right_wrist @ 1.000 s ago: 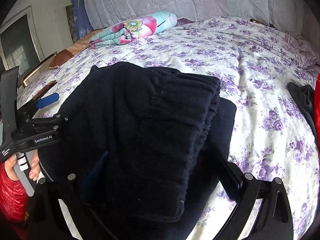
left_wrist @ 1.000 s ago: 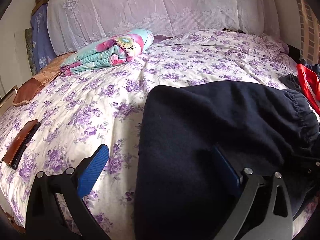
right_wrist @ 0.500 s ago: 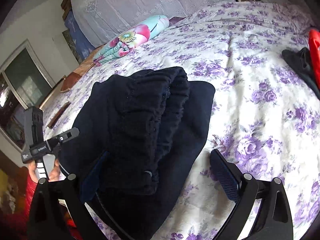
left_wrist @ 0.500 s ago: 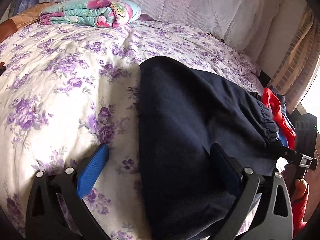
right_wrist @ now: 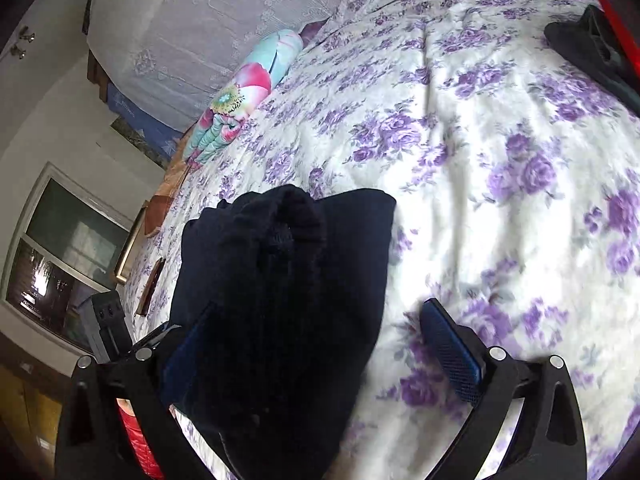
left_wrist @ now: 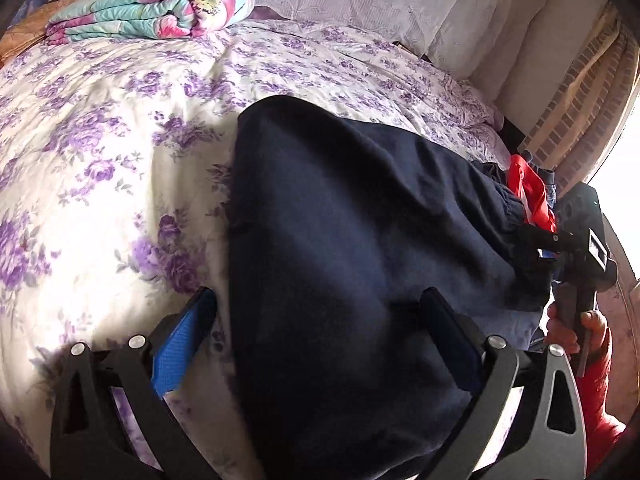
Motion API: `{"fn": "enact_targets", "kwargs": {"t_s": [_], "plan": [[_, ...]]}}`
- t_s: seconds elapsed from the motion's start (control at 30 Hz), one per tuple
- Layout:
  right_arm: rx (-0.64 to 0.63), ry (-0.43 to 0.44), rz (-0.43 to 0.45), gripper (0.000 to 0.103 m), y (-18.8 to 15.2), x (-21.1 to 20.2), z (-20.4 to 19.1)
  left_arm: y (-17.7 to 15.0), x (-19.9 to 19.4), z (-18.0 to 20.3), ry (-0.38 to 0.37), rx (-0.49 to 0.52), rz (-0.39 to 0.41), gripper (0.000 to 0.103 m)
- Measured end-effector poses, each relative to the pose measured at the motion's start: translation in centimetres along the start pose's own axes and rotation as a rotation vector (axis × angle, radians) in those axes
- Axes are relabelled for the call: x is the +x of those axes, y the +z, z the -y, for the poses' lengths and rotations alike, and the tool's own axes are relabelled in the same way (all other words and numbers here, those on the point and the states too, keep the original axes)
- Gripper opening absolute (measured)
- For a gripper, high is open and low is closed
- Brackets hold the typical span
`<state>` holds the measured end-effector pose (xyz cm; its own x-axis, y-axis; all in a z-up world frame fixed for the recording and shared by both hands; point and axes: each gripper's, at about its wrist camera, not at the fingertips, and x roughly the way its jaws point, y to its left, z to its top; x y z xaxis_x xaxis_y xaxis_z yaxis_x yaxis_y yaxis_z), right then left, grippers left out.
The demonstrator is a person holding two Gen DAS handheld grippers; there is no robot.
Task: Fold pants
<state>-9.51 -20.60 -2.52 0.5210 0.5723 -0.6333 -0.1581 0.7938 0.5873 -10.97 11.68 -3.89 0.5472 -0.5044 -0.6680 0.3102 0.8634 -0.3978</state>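
The dark navy fleece pants (left_wrist: 360,248) lie folded into a compact stack on the purple-flowered white bedspread (left_wrist: 100,152), the gathered waistband end doubled on top; the folding looks nearly done, with perhaps only tidying or setting aside left. The left claw (left_wrist: 320,344) stands spread astride the bundle's near edge, the right claw (right_wrist: 316,344) likewise spread, gripping nothing. Compared with a second ago, both claws have swung outward and tilted, and the stack looks narrower.

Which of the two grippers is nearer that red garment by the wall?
Right. The right gripper sits just beside the red garment; the left gripper is across the dark pants, far from it.
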Motion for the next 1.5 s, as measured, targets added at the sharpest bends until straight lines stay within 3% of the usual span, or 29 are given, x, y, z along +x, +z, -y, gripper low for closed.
{"fn": "enact_targets", "kwargs": {"t_s": [0.1,0.13,0.17,0.23,0.37,0.43,0.6,0.73,0.87,1.0,1.1,1.2,1.27,1.33,1.37,1.43,1.47,1.5], "plan": [[-0.093,-0.037,0.038,0.1,-0.1,1.2,-1.4,0.5,0.4,1.3,0.015,0.044,0.011,0.096],[-0.125,-0.06,0.056,0.092,-0.5,1.0,-1.9,0.5,0.3,1.7,0.039,0.061,0.019,0.088],[-0.153,-0.066,0.069,0.076,-0.9,0.6,-2.4,0.5,0.1,2.0,0.067,0.078,0.03,0.083],[-0.218,-0.091,0.112,0.061,-1.7,-0.4,-3.7,0.3,-0.9,2.3,0.118,0.108,0.064,0.058],[-0.327,-0.153,0.17,0.055,-2.7,-1.8,-5.7,0.5,-2.5,1.4,0.11,0.088,0.094,0.032],[-0.329,-0.13,0.18,0.052,-2.2,-2.6,-5.9,0.9,-3.1,1.2,0.052,0.079,0.097,0.018],[-0.381,-0.118,0.203,0.049,-0.7,-4.4,-7.3,2.3,-3.8,3.6,0.049,0.137,0.138,0.018],[-0.411,-0.156,0.231,0.049,2.8,-5.1,-7.2,6.1,-2.4,5.2,0.028,0.185,0.148,0.017],[-0.379,-0.204,0.274,0.049,11.1,-3.8,-5.6,13.6,1.6,6.5,0.058,0.214,0.178,0.017],[-0.344,-0.256,0.358,0.048,22.0,-1.0,-4.3,23.7,6.2,7.0,0.12,0.235,0.247,0.017],[-0.326,-0.289,0.433,0.048,29.9,2.2,-3.2,31.5,10.5,6.3,0.172,0.214,0.299,0.018],[-0.306,-0.353,0.459,0.05,35.8,7.2,-0.6,36.6,15.9,4.5,0.232,0.168,0.296,0.019],[-0.284,-0.469,0.466,0.067,37.9,11.3,2.2,38.4,20.8,2.8,0.341,0.158,0.262,0.028],[-0.276,-0.645,0.483,0.072,37.8,14.6,5.0,38.2,25.8,0.5,0.485,0.155,0.203,0.035],[-0.26,-0.671,0.491,0.073,37.0,15.2,6.2,37.5,27.7,-0.7,0.527,0.149,0.165,0.039],[-0.226,-0.567,0.476,0.073,37.6,13.7,6.4,36.9,27.7,-2.3,0.474,0.08,0.15,0.05],[-0.245,-0.546,0.562,0.074,36.9,12.0,5.7,36.6,26.2,-2.9,0.432,0.035,0.203,0.058],[-0.252,-0.578,0.639,0.075,36.0,10.7,5.0,36.1,24.8,-3.3,0.402,-0.009,0.251,0.077]]}}
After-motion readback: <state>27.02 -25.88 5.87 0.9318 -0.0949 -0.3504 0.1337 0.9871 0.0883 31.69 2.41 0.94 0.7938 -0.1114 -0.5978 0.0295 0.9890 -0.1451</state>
